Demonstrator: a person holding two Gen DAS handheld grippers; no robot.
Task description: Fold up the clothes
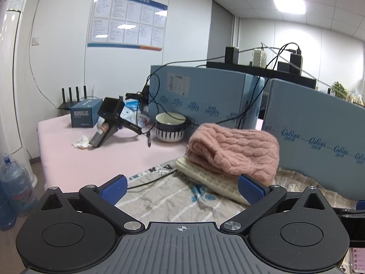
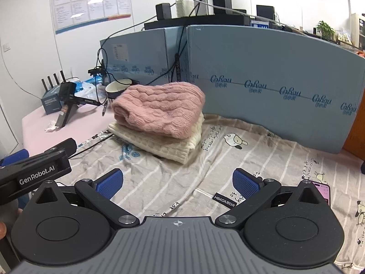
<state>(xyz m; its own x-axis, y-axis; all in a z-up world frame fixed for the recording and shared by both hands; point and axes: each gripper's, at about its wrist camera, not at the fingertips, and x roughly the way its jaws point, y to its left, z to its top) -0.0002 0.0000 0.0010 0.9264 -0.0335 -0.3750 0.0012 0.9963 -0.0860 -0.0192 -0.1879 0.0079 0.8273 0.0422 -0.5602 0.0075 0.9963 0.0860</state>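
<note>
A folded pink knit sweater [image 1: 235,148] [image 2: 159,107] lies on top of a folded cream knit garment [image 1: 209,178] [image 2: 164,143]. The stack rests on a striped cartoon-print sheet [image 2: 251,159] [image 1: 178,203]. My left gripper [image 1: 182,188] stands open in front of the stack, nothing between its blue pads. My right gripper [image 2: 178,181] is also open and empty, held over the sheet short of the stack. The left gripper's black body [image 2: 34,169] shows at the left edge of the right wrist view.
Blue foam boards [image 2: 273,80] [image 1: 205,91] wall the back. On the pink tabletop [image 1: 102,155] sit a striped bowl [image 1: 170,126], a camera on a stand [image 1: 109,121], a blue box [image 1: 85,114], a router and cables. A phone [image 2: 321,191] lies on the sheet at right. Water bottles [image 1: 16,189] stand on the floor.
</note>
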